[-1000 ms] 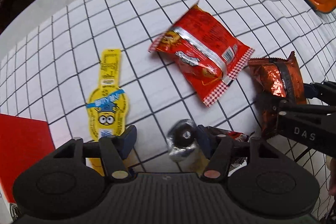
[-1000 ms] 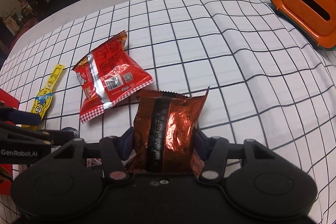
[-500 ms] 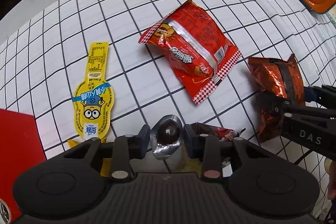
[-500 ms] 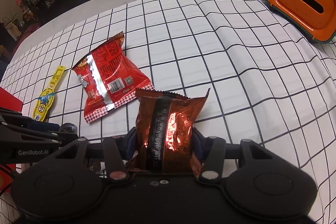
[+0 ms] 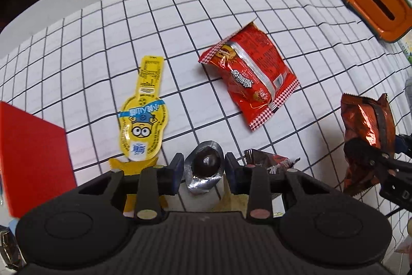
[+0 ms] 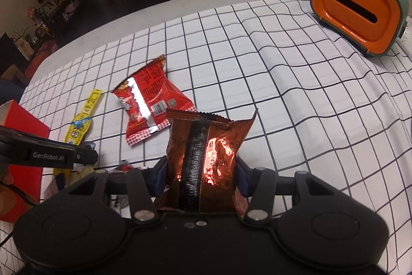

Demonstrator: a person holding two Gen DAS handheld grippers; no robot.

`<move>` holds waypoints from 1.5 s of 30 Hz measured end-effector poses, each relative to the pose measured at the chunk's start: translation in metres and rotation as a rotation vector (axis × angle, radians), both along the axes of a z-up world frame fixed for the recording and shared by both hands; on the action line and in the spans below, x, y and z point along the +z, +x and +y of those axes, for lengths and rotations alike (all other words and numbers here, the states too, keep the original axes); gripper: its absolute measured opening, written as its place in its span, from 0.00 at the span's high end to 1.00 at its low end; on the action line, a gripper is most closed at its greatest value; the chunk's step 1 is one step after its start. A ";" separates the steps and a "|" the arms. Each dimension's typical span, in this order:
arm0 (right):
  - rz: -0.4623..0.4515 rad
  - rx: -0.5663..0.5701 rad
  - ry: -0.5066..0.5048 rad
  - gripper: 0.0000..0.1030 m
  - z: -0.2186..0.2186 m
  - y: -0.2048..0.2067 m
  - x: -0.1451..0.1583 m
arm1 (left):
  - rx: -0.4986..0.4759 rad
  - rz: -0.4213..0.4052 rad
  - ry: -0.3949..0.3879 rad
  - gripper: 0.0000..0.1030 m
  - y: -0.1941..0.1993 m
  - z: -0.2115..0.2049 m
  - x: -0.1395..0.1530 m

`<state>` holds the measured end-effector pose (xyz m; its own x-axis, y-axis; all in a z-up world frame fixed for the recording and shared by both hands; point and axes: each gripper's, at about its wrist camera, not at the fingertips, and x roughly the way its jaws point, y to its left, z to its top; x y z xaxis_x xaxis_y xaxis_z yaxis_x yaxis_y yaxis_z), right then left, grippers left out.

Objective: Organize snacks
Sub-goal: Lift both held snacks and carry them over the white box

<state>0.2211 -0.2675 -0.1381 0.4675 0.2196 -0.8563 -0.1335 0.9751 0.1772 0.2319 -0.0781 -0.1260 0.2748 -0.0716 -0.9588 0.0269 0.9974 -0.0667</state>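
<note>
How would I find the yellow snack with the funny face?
Look at the checked tablecloth, near the red box at its left edge. The yellow packet lies flat there: bottle-shaped, with goggle eyes and a blue band, unlike the red bag.

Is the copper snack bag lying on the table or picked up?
Picked up: copper snack bag stands upright, clamped in the right gripper.

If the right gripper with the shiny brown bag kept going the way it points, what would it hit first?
Likely only the checked cloth: the right gripper, shut on the brown bag, points steeply down at bare squares. The red bag lies to its left, probably off that line; depth is unclear.
</note>
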 end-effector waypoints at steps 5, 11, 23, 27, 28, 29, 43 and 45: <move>-0.039 0.025 0.005 0.51 0.007 -0.018 0.024 | 0.000 -0.033 -0.016 0.68 -0.013 0.005 0.020; -0.074 0.044 0.018 0.51 0.019 -0.037 0.048 | -0.001 -0.076 -0.032 0.68 -0.032 0.016 0.047; -0.132 0.156 0.031 0.51 0.085 -0.069 0.088 | 0.015 -0.136 -0.032 0.68 -0.085 0.081 0.094; -0.133 0.192 0.045 0.51 0.111 -0.074 0.095 | 0.036 -0.168 -0.039 0.68 -0.103 0.107 0.107; -0.134 0.201 0.046 0.51 0.118 -0.074 0.095 | 0.042 -0.176 -0.037 0.68 -0.107 0.113 0.110; -0.136 0.213 0.044 0.51 0.126 -0.075 0.096 | 0.048 -0.183 -0.036 0.68 -0.111 0.120 0.113; -0.130 0.376 0.024 0.51 0.233 -0.094 0.106 | 0.167 -0.221 -0.012 0.67 -0.149 0.220 0.121; -0.128 0.393 0.017 0.51 0.248 -0.093 0.105 | 0.189 -0.219 -0.006 0.67 -0.153 0.235 0.119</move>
<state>0.1281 -0.0199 -0.0326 0.4479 0.4166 -0.7911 -0.5174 0.8424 0.1506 0.0788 0.1569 -0.0072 0.4848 -0.0054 -0.8746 -0.1446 0.9857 -0.0862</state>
